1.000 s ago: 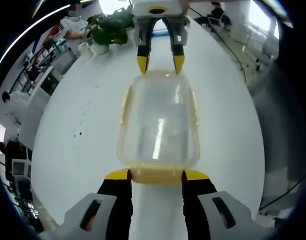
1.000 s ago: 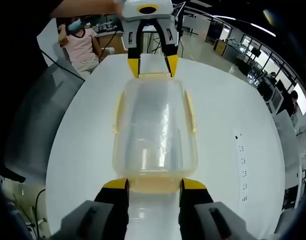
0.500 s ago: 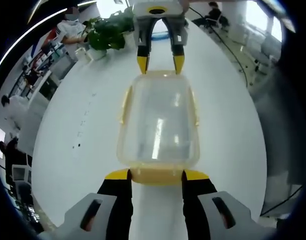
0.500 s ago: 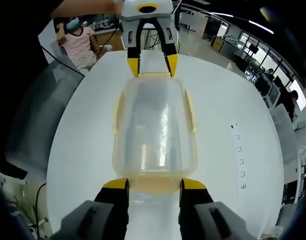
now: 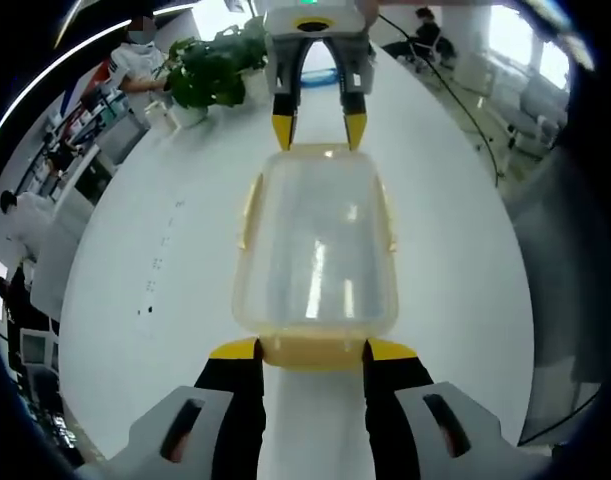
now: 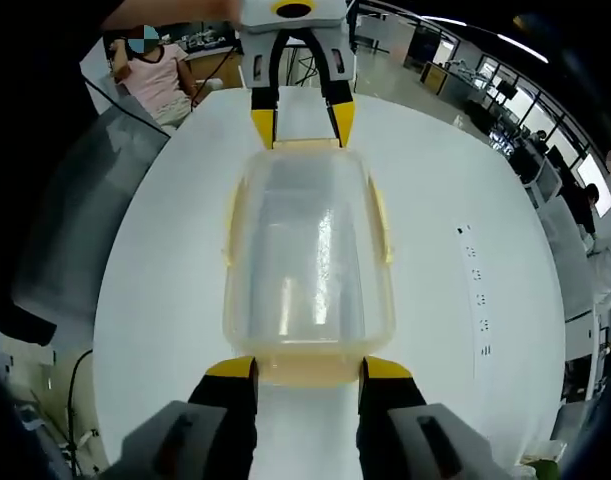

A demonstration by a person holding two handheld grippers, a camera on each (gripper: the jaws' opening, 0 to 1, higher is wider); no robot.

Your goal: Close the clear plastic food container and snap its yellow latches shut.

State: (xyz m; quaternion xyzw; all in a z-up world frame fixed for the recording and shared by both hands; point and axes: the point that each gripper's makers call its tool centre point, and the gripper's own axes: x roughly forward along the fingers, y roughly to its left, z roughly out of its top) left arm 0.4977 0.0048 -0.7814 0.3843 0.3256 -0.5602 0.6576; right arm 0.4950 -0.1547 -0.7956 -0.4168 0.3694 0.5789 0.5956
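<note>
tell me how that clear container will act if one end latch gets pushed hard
The clear container looks empty, so probably light. On the smooth white table it would likely slide unless braced; the left hand-held gripper and right hand-held gripper sit at opposite ends. Its thin walls may flex slightly.

An open-plan lab or office: white table [image 5: 135,240], potted plant [image 5: 200,70], glass partitions [image 6: 485,95], seated people [image 6: 160,85].

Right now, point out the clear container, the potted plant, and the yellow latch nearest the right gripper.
clear container [image 5: 317,250], left gripper view, middle of its transparent lid.
potted plant [image 5: 210,70], left gripper view, on its green leaves.
yellow latch [image 6: 307,369], right gripper view, centre of the flap between the right gripper's jaws.
</note>
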